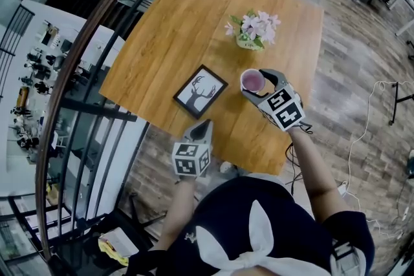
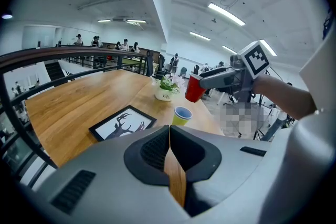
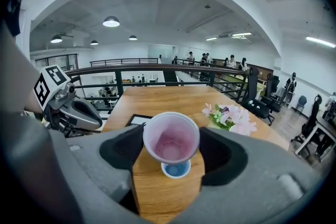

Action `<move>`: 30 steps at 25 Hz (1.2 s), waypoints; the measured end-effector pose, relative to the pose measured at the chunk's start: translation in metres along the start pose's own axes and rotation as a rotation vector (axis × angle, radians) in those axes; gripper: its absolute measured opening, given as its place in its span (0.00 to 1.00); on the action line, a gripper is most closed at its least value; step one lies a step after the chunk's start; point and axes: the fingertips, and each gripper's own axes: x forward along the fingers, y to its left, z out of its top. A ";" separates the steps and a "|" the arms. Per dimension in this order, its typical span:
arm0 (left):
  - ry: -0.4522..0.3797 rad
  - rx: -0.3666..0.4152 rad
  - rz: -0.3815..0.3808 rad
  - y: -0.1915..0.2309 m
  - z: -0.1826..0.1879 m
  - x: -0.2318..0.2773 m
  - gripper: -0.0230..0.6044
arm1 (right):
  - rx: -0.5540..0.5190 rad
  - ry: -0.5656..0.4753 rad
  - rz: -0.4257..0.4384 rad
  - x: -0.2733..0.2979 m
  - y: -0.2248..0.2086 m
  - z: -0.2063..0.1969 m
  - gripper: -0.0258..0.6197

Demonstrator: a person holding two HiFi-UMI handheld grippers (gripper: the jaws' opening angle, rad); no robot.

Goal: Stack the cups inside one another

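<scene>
Jaws tight on a pink cup (image 3: 171,140), directly above a blue-lined cup (image 3: 176,169).

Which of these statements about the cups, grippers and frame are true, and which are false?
1. The right gripper holds the red cup. True.
2. The red cup sits inside the green cup. False: it hangs above the green cup, apart from it.
3. The left gripper is shut with nothing in it. True.
4. The frame stands upright. False: it lies flat on the table.
</scene>
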 end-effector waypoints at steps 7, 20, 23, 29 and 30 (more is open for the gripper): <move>0.014 -0.008 -0.001 0.000 -0.001 0.004 0.07 | 0.046 0.044 0.007 0.023 -0.010 -0.023 0.55; 0.040 -0.024 0.022 0.010 -0.011 0.005 0.07 | 0.086 0.098 0.039 0.056 -0.012 -0.058 0.55; 0.043 -0.024 0.024 0.009 -0.011 0.003 0.07 | 0.092 0.111 0.050 0.060 -0.009 -0.064 0.56; 0.040 -0.024 0.022 0.009 -0.011 0.006 0.07 | 0.090 0.129 0.043 0.064 -0.010 -0.073 0.59; 0.039 -0.025 0.023 0.010 -0.011 0.006 0.07 | 0.089 0.124 0.040 0.063 -0.011 -0.071 0.59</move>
